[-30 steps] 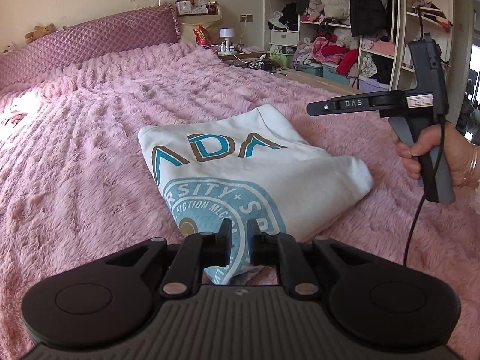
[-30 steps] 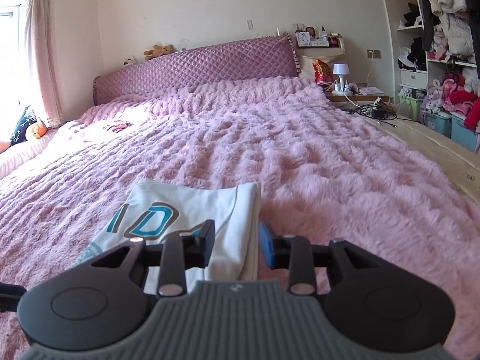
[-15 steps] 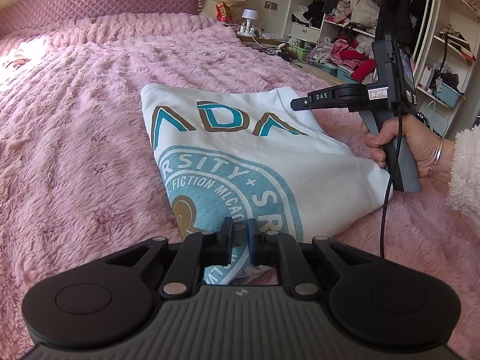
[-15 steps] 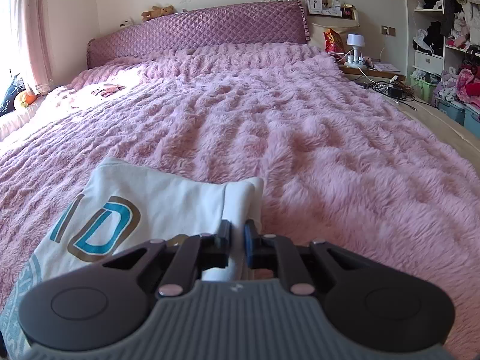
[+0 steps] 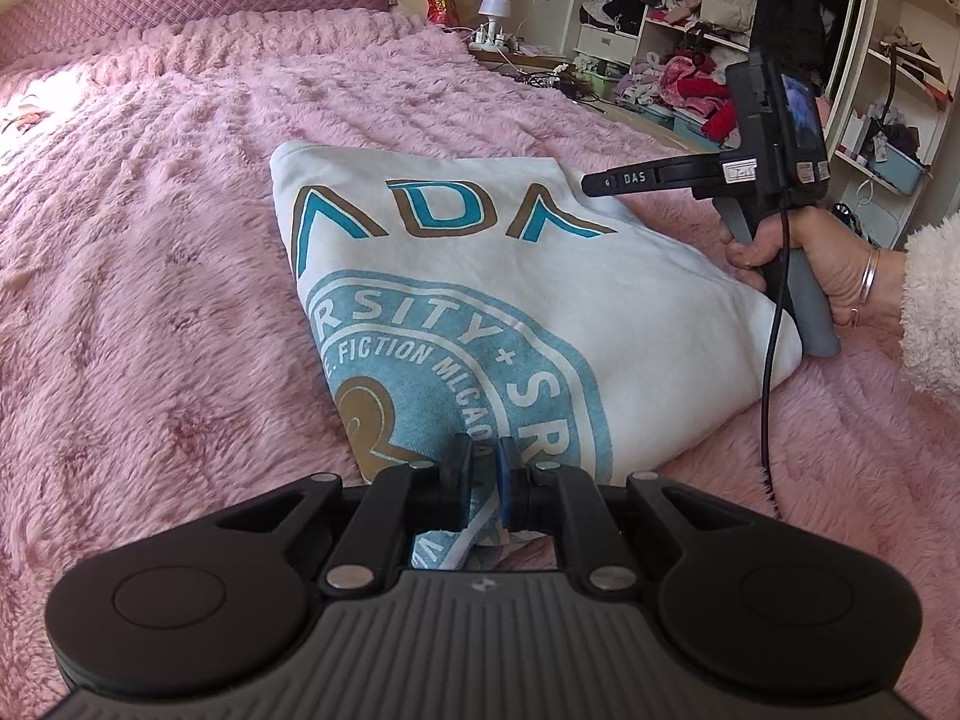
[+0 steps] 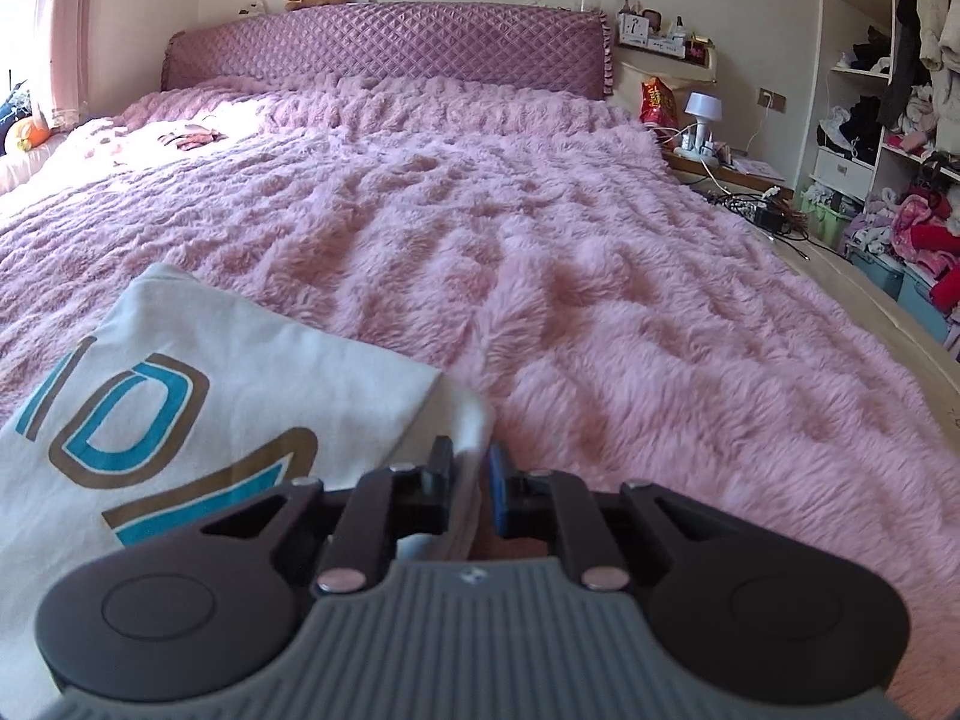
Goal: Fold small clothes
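A folded white shirt [image 5: 480, 276] with a teal and brown print lies on the pink fluffy bedspread [image 5: 150, 300]. My left gripper [image 5: 485, 468] is shut on the shirt's near edge, over the round teal emblem. My right gripper [image 6: 468, 474] is shut on the shirt's [image 6: 198, 396] right edge; a fold of white cloth runs between its jaws. In the left wrist view the right gripper [image 5: 606, 183] shows from the side, held by a hand at the shirt's right edge.
A purple quilted headboard [image 6: 384, 48] stands at the far end of the bed. A nightstand with a small lamp [image 6: 699, 114] and cables is at the bed's right. Open shelves full of clothes [image 5: 690, 60] line the right wall.
The right gripper closed on the shirt's right edge and came lower and closer to it. The left gripper stayed shut on the near edge and the shirt now looks nearer.
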